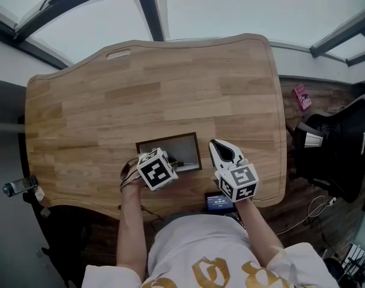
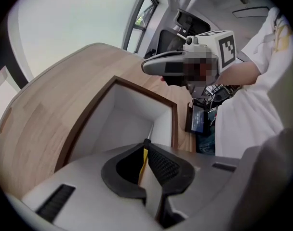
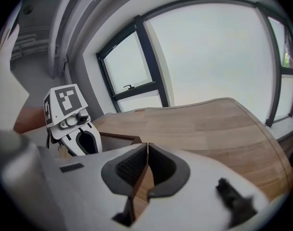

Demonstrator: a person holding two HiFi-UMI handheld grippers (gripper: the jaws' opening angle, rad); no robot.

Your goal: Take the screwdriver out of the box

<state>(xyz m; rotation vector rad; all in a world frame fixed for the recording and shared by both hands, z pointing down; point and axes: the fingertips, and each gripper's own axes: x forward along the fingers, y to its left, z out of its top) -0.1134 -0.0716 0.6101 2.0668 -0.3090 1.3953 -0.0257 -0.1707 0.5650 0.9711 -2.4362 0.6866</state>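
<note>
A dark-rimmed box [image 1: 188,138] with pale inner walls [image 2: 122,119] is sunk into the wooden table [image 1: 140,95] near its front edge. My left gripper [image 2: 146,144] points steeply down over the box's near side with its jaws shut; its marker cube [image 1: 156,168] covers that part of the box in the head view. A yellow sliver [image 2: 144,160] shows through the slit behind the shut pads, and a thin pale shaft [image 2: 149,133] runs on from the tips into the box; I take these for the screwdriver. My right gripper [image 1: 218,144] hovers just right of the box, shut and empty [image 3: 147,146].
A small device with a blue screen [image 1: 220,203] sits at the table's front edge by the person's waist. A black office chair [image 1: 338,149] stands right of the table, with a pink item [image 1: 301,96] on the floor. A bottle [image 1: 17,186] is at the far left.
</note>
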